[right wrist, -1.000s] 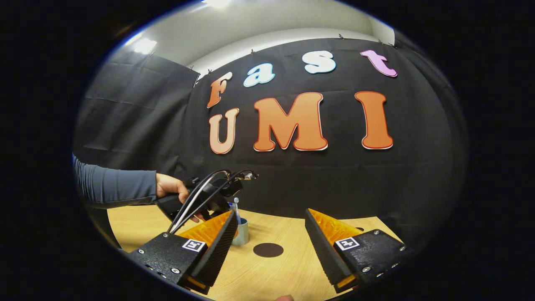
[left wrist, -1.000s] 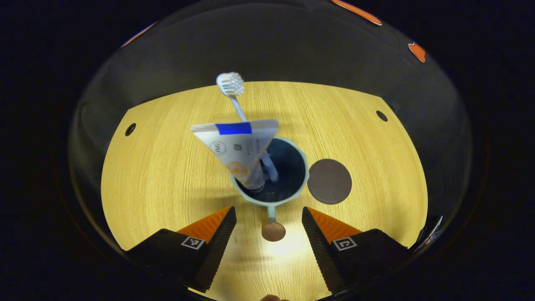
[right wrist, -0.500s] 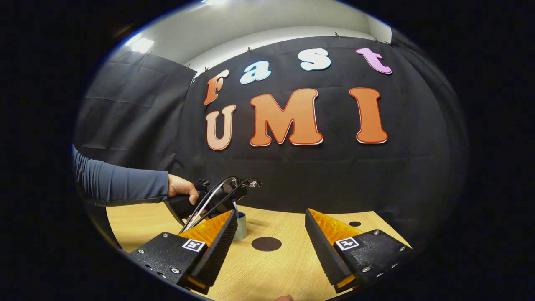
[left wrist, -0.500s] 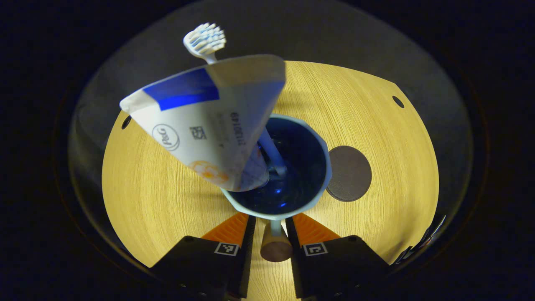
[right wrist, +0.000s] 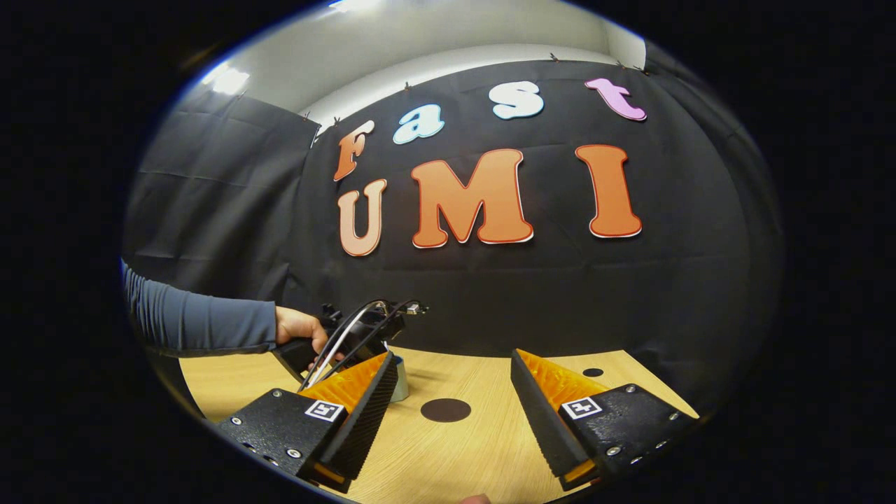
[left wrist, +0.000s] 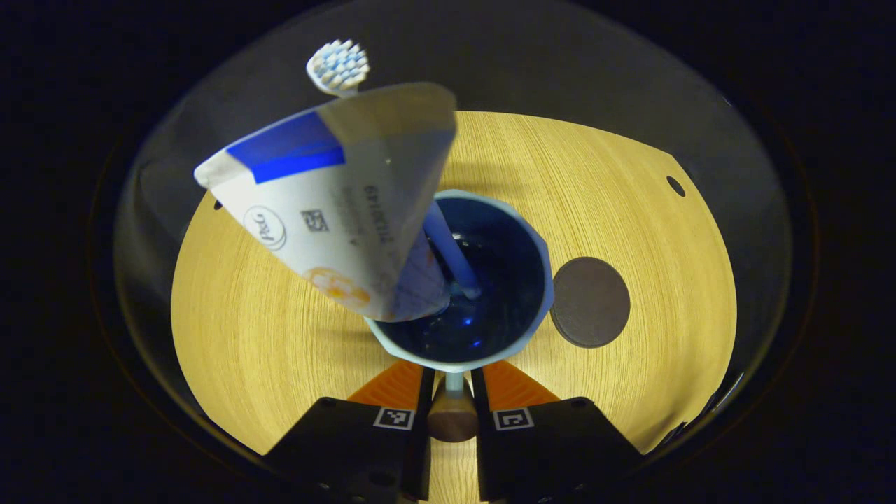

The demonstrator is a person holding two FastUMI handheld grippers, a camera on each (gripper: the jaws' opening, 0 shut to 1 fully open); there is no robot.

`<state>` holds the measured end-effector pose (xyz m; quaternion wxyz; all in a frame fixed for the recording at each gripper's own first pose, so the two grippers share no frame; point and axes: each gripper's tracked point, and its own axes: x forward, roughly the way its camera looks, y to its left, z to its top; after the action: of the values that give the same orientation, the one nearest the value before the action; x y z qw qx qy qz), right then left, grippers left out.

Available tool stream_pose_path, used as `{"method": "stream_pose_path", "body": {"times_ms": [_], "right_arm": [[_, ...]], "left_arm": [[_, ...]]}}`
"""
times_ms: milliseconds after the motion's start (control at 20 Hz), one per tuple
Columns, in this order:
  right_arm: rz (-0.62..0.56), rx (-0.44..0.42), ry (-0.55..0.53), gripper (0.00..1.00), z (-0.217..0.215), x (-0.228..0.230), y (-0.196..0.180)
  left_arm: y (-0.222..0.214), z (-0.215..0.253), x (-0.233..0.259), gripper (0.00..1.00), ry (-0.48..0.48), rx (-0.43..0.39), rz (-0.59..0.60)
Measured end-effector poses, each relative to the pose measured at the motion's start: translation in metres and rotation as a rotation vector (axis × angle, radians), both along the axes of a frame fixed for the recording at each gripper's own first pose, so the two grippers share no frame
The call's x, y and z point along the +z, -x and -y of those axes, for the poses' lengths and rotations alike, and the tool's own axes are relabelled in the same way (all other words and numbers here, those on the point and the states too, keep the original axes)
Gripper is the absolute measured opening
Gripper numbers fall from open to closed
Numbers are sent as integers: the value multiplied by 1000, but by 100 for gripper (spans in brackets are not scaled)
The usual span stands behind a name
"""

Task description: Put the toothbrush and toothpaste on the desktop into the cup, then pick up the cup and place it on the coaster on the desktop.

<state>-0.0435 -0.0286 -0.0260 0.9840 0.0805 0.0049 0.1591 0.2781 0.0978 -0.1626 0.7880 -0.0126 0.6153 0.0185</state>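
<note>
In the left gripper view, the toothpaste (left wrist: 336,210) leans out of the cup (left wrist: 533,231) toward the left, cap end down inside, its flat crimped end up and banded in blue. Small print and a round logo sit on the tube, but the rig rules keep labels unread. Behind the tube the toothbrush (left wrist: 338,64) stands in the same cup, bristle head high at upper left, its stem running down to the dark blue bottom. The cup stands on the wooden surface (left wrist: 630,203), its slim handle with a round wooden knob (left wrist: 453,420) pointing back at the camera. The left tool (left wrist: 452,399) is nearly closed, both fingers pressing on that handle from either side. Just right of the cup, apart from it, the dark round coaster (left wrist: 590,302) lies flat.

In the right gripper view, at left a hand (right wrist: 299,327) in a grey sleeve holds the left tool's body over the cup (right wrist: 399,378). The coaster (right wrist: 445,410) lies bare near the middle. The right tool (right wrist: 455,406) hangs wide open above the surface (right wrist: 483,441), holding nothing.
</note>
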Motion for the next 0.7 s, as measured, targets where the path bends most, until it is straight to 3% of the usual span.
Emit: {"method": "stream_pose_path", "body": {"times_ms": [400,700], "right_arm": [[-50,-62,-19,97,24,-11,-4],[-75,-109,-22,97,51,-18,2]], "left_arm": [[-11,29,28,26,11,-102,69],[-17,56,-10,26,34,-169,51]]}}
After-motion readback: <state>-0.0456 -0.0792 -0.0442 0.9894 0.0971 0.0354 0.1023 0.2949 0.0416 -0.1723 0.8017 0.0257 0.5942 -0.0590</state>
